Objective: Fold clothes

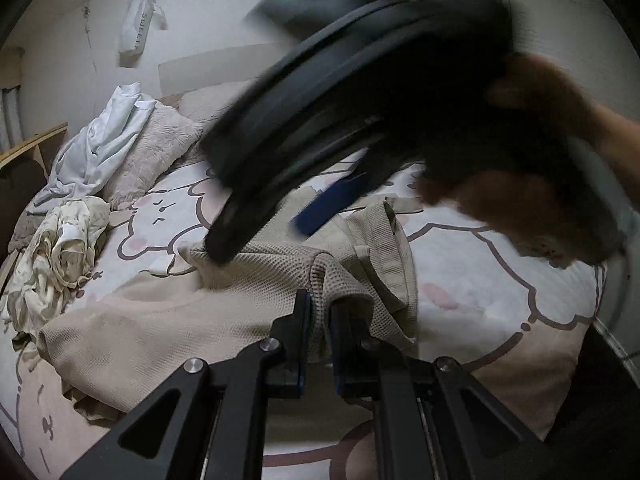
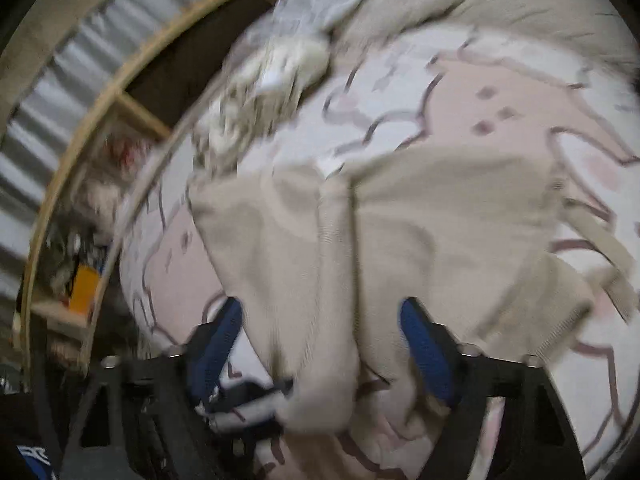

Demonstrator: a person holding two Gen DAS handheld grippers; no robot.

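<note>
Pinching a raised fold of beige waffle-knit garment (image 1: 224,320) on bedsheet (image 1: 480,280), left gripper (image 1: 320,320) clamped, right gripper (image 2: 320,344) jaws spread wide above it.

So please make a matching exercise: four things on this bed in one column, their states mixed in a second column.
Things:
1. left tongs
2. right tongs
3. beige waffle garment
4. cream garment

States:
A. crumpled in a heap at the bed's edge
B. open, fingers spread apart
C. shut on a fold of fabric
D. spread on the bedsheet, partly lifted

Pairs: 1-C, 2-B, 3-D, 4-A
</note>
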